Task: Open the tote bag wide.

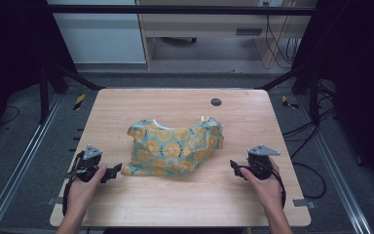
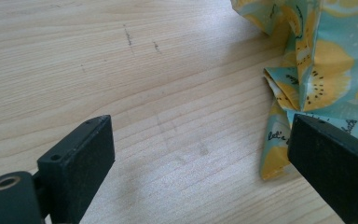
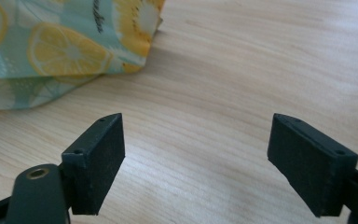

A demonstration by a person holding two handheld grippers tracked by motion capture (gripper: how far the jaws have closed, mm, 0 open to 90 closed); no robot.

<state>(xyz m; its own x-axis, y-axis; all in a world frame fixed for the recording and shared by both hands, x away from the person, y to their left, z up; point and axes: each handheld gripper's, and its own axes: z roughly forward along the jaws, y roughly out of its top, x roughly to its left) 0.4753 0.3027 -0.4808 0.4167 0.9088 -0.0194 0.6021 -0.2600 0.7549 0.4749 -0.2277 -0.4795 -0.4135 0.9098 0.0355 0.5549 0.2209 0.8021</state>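
A crumpled light-blue garment printed with yellow lemon slices [image 1: 175, 145] lies in the middle of the wooden table [image 1: 185, 202]. My left gripper [image 1: 112, 171] rests on the table at the garment's lower left corner, jaws open over bare wood. In the left gripper view [image 2: 200, 154] the fabric's folded edge [image 2: 303, 79] lies just beyond the right jaw. My right gripper [image 1: 235, 166] sits to the right of the garment, a short gap away, also open. In the right gripper view [image 3: 196, 154] nothing is between the jaws and the cloth [image 3: 51, 51] lies at the upper left.
A small dark round grommet [image 1: 216, 102] sits in the table near its far edge. Black frame posts [image 1: 46, 92] stand at the far corners, and cables [image 1: 311, 131] run along the floor on the right.
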